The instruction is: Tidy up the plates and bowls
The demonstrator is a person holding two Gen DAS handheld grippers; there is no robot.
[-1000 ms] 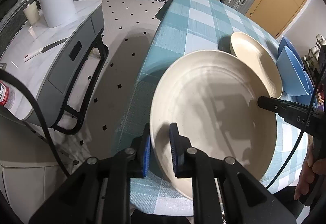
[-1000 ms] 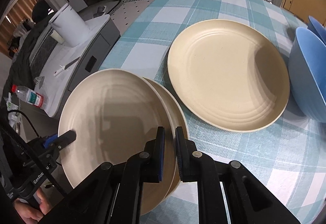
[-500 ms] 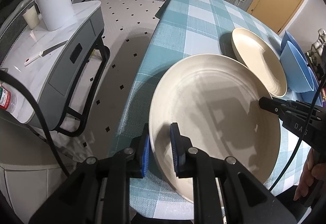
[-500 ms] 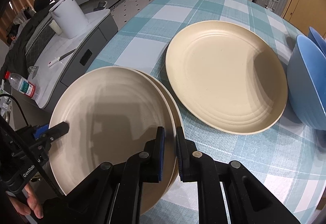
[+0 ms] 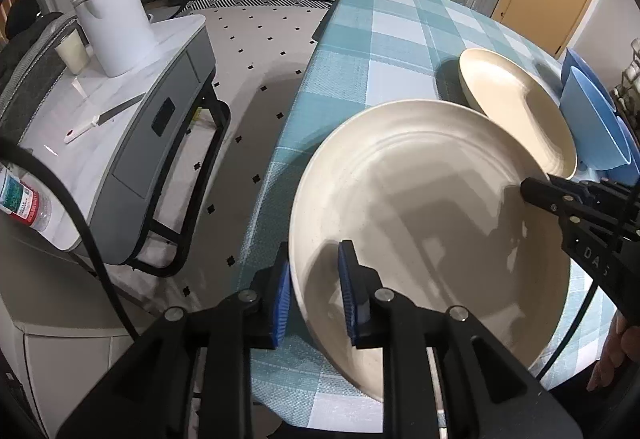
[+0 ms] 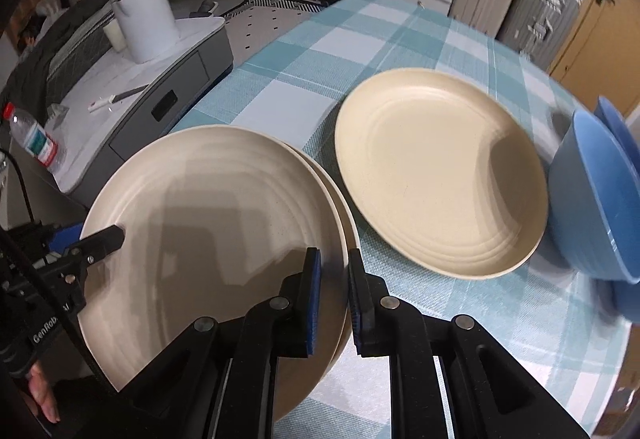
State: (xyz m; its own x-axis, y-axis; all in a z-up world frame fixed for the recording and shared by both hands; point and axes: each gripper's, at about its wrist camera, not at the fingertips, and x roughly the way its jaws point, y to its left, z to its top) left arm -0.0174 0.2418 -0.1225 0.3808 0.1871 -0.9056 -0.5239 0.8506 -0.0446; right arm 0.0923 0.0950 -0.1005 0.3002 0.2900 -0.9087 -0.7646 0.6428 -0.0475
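Two stacked plates (image 6: 208,223) sat at the near edge of the worktop (image 6: 360,39), overhanging it. The left hand-held gripper (image 5: 314,287) straddled their rim on the left side; the right hand-held gripper (image 6: 334,295) straddled the opposite rim. A single plate (image 6: 436,171) lay on the worktop beyond and to the right of the stack, close by. Bowls (image 6: 592,195) stood just right of that plate. Left of the worktop, on the floor, stood a side cabinet (image 5: 120,111) bearing a kettle (image 5: 114,23), a cup (image 5: 72,51), a knife (image 5: 104,117) and a bottle (image 5: 20,199).
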